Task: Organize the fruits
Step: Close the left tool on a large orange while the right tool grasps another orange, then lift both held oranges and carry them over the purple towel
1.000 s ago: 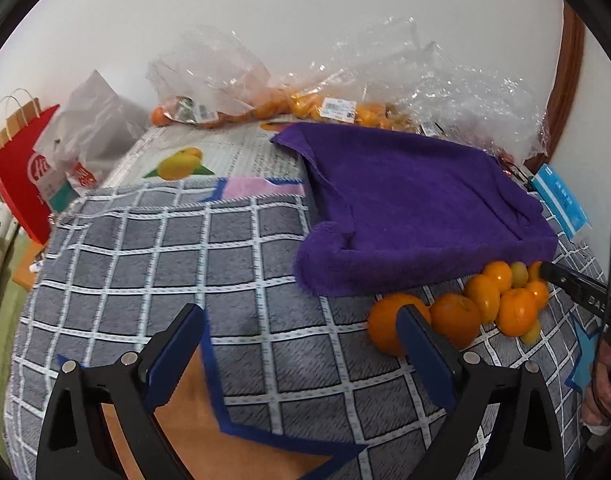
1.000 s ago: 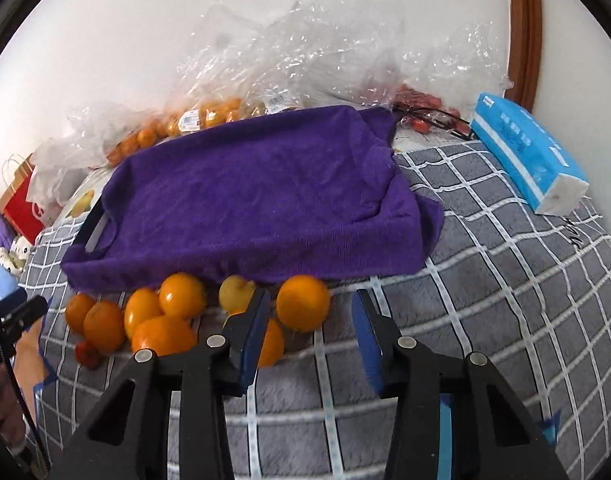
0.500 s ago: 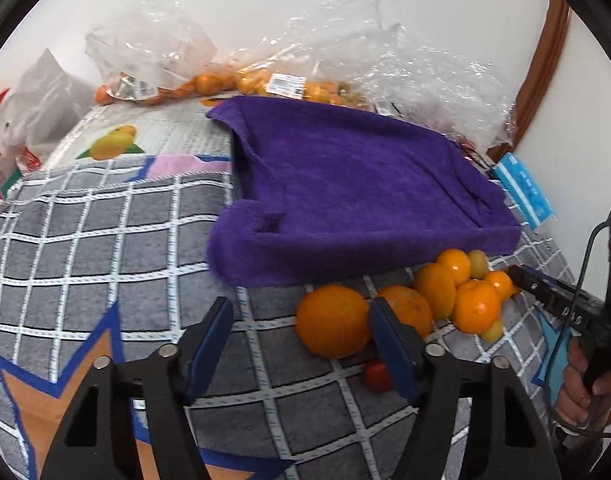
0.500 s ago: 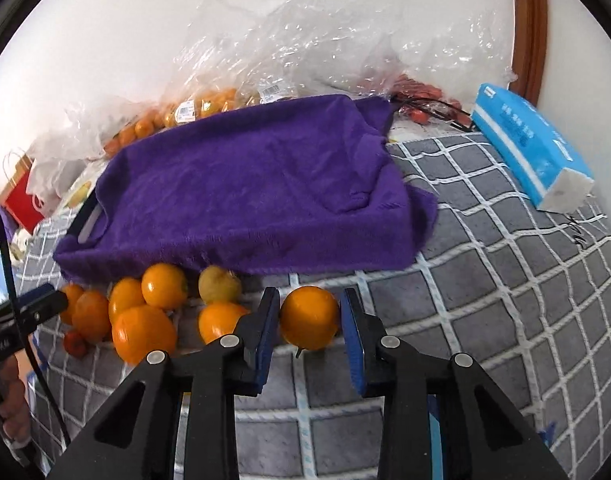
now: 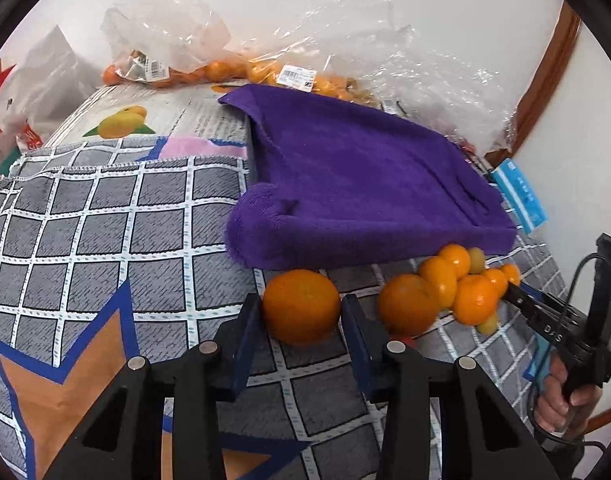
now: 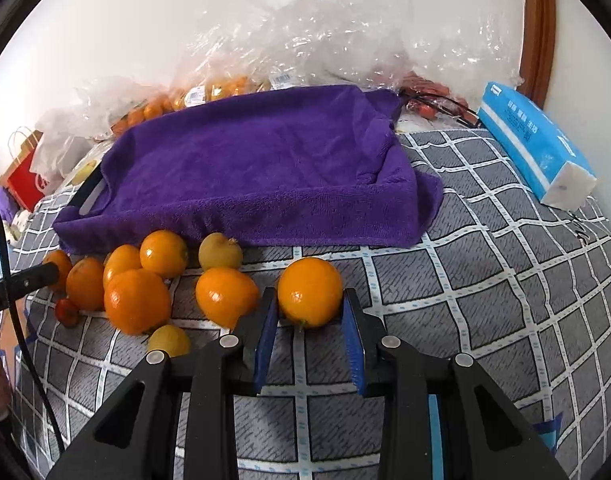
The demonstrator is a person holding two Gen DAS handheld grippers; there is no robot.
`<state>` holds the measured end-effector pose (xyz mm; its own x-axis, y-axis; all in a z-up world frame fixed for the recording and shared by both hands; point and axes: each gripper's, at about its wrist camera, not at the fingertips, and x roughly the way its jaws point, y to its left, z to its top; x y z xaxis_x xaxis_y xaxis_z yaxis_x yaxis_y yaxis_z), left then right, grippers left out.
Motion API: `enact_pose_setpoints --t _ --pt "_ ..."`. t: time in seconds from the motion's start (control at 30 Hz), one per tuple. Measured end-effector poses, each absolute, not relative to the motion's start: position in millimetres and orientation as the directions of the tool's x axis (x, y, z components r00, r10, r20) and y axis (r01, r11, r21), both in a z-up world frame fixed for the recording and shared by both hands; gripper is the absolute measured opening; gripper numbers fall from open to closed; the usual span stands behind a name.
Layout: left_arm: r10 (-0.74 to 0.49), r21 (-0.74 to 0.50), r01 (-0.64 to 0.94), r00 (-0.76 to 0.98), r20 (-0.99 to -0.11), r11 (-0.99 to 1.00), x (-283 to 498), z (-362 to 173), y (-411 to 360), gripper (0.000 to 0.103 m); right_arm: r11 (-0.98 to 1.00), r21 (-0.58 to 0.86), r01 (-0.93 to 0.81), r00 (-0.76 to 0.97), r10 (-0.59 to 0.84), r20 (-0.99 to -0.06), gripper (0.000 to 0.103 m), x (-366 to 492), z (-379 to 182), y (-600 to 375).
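Observation:
A big orange (image 5: 301, 306) lies on the grey checked cloth in front of a purple towel (image 5: 365, 184). My left gripper (image 5: 300, 302) is closing on it, and both blue pads touch its sides. To its right is a heap of several oranges and small yellow fruits (image 5: 445, 288). In the right wrist view my right gripper (image 6: 308, 296) is shut on a smaller orange (image 6: 310, 290) just right of that heap (image 6: 137, 300). A small red fruit (image 6: 67, 311) lies at the heap's left. The purple towel (image 6: 257, 172) is draped over a tray-like shape.
Clear plastic bags of oranges (image 5: 225, 68) pile against the wall behind the towel. A blue tissue pack (image 6: 533, 140) lies at the right, a red paper bag (image 6: 25, 176) at the far left. A person's hand (image 5: 561, 396) holds the right gripper's handle.
The left gripper swung toward the big orange and its wide jaws narrowed until they touch it. The right gripper's jaws closed onto the smaller orange.

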<state>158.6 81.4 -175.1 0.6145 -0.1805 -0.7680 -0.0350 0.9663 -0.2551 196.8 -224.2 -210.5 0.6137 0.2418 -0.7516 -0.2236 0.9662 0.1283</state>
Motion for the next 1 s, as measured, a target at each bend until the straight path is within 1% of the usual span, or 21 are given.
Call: enact_pose_setpoints --t 0.07,0.13,0.2,0.23,0.37,0.4,0.47,0.6,0.9,1.0 --pt "-0.173 -0.246 -0.032 0.626 -0.761 0.969 160 -178 78 0.04 0.968 0.122 -0.221 0.618 0.236 -0.75 0.032 197 -211 -224" --pt "-0.139 -0.209 -0.036 0.637 -0.759 0.977 161 -179 74 0.042 0.97 0.105 -0.221 0.624 0.224 -0.749 0.032 197 -210 -221" --pt "-0.103 -0.17 -0.039 0.655 -0.748 0.985 161 -183 70 0.045 0.97 0.093 -0.224 0.625 0.216 -0.75 0.032 197 -210 -218" --pt "-0.106 -0.17 -0.036 0.654 -0.749 0.985 162 -183 69 0.046 0.969 0.093 -0.228 0.623 0.219 -0.751 0.033 198 -210 -218" --pt "-0.119 -0.193 -0.04 0.658 -0.744 0.98 161 -182 74 0.047 0.967 0.102 -0.235 0.62 0.23 -0.75 0.036 199 -211 -218" --pt "-0.122 -0.197 -0.041 0.659 -0.742 0.979 161 -183 74 0.046 0.967 0.102 -0.234 0.621 0.229 -0.75 0.036 199 -211 -218" --pt "-0.147 -0.232 -0.04 0.667 -0.73 0.972 159 -182 78 0.039 0.97 0.09 -0.225 0.626 0.215 -0.75 0.032 199 -211 -218" --pt "-0.181 -0.275 -0.023 0.701 -0.69 0.961 149 -180 80 0.039 0.97 0.096 -0.225 0.635 0.221 -0.74 0.032 197 -209 -219" --pt "-0.169 -0.269 -0.009 0.756 -0.633 0.963 137 -173 77 0.039 0.959 0.172 -0.226 0.679 0.281 -0.678 0.032 188 -200 -235" --pt "-0.185 -0.272 0.017 0.775 -0.604 0.962 133 -171 76 0.039 0.958 0.183 -0.221 0.695 0.287 -0.66 0.032 186 -197 -238"
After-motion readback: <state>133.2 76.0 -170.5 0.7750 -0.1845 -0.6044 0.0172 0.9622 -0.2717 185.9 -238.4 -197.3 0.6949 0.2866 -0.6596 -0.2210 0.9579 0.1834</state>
